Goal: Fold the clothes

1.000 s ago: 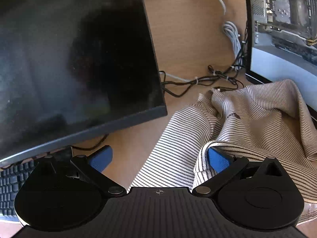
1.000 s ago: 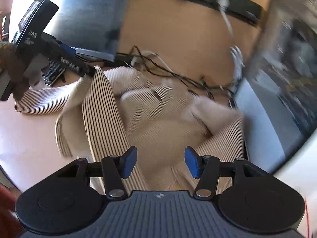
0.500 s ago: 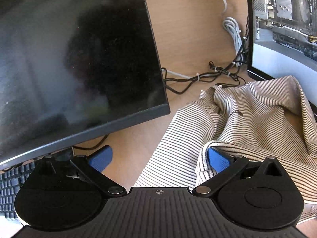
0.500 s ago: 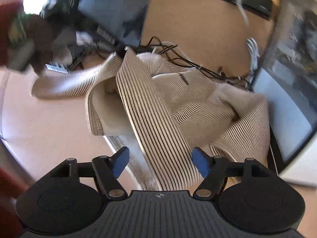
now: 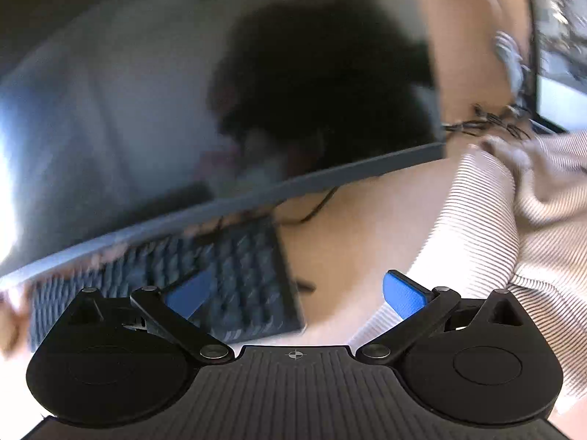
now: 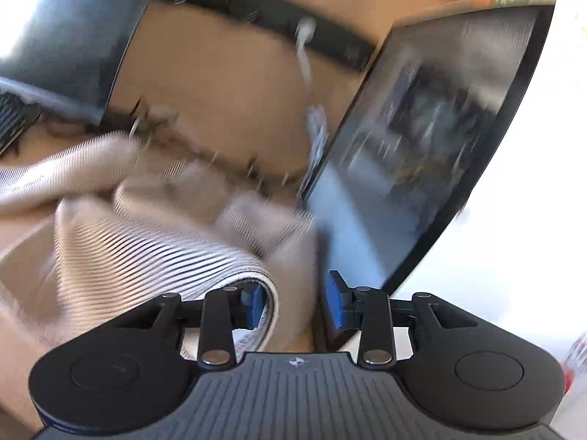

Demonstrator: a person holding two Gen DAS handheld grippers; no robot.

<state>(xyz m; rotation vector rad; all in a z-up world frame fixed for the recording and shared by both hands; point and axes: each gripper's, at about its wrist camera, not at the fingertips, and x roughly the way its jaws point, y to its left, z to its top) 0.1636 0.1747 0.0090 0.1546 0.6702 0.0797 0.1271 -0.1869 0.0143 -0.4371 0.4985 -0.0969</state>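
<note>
Both hand-held grippers spread over the striped garment on the tabletop.

My left hand-held gripper (image 5: 295, 289) has its blue pads wide apart, holding nothing, above the dark keyboard (image 5: 234, 275) under the black monitor (image 5: 183, 110). The beige-and-white striped knit garment (image 5: 513, 227) lies crumpled toward the right edge of the wooden tabletop (image 5: 367, 220). My right hand-held gripper (image 6: 295, 302) is spread too, a fold of the cloth draped against its left pad (image 6: 255, 306), beside the second dark screen (image 6: 422, 146).
</note>
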